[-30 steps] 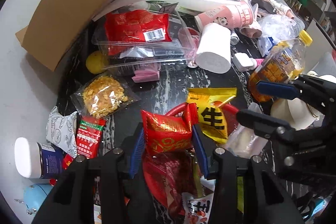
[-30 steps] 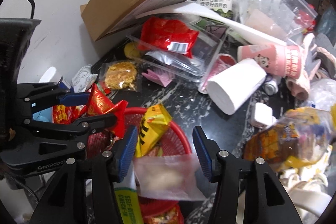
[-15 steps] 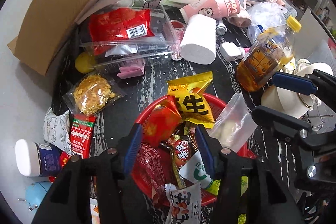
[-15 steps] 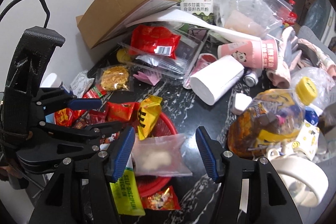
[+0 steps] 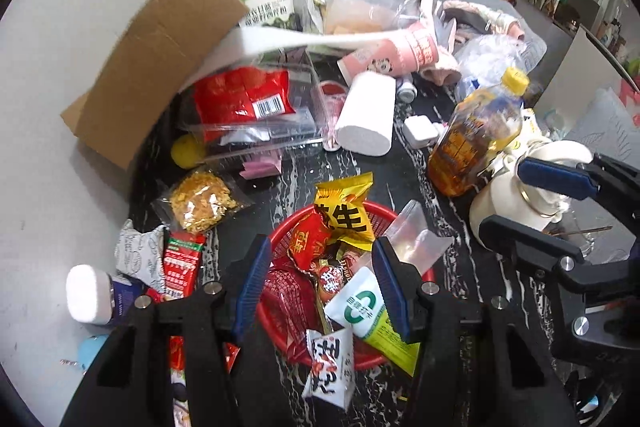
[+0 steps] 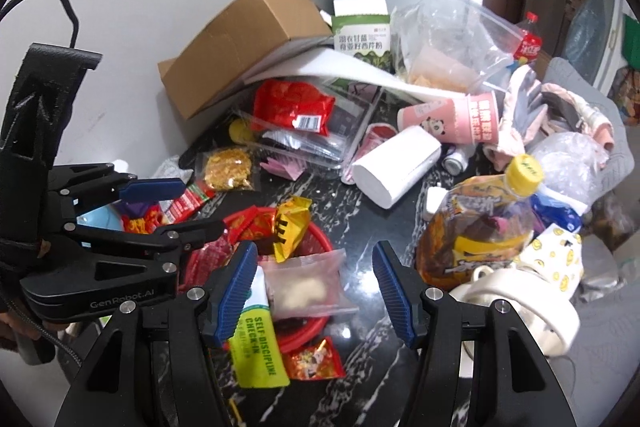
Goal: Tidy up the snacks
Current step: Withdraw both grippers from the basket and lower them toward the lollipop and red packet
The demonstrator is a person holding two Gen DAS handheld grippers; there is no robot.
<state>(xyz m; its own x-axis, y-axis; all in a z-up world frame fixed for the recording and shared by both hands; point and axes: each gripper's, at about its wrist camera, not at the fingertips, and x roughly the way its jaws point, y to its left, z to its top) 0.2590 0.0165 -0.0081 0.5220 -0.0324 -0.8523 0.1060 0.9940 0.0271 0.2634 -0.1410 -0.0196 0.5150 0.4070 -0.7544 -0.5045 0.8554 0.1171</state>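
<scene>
A red basket (image 5: 289, 230) (image 6: 320, 233) on the black marble table holds several snack packs: a red candy pack (image 5: 308, 241), a yellow pack (image 5: 344, 205) (image 6: 290, 227), a clear bag (image 5: 414, 237) (image 6: 306, 285) and a green-and-white pack (image 5: 370, 311) (image 6: 254, 343). My left gripper (image 5: 318, 285) is open and empty above the basket. My right gripper (image 6: 314, 287) is open and empty above the clear bag. Loose snacks lie left of the basket: a yellow crumb bag (image 5: 200, 201) (image 6: 228, 169) and a red-green stick pack (image 5: 180, 263).
A cardboard box (image 5: 160, 55), a clear tray with a red packet (image 5: 244, 99), a white paper roll (image 5: 366, 121), a pink cup (image 5: 390, 57), a tea bottle (image 5: 474, 137) and a white mug (image 5: 520, 195) crowd the table. A white-capped jar (image 5: 90, 295) stands at the left.
My left gripper opened and let the red candy pack drop into the basket. Both grippers pulled back and up from the basket.
</scene>
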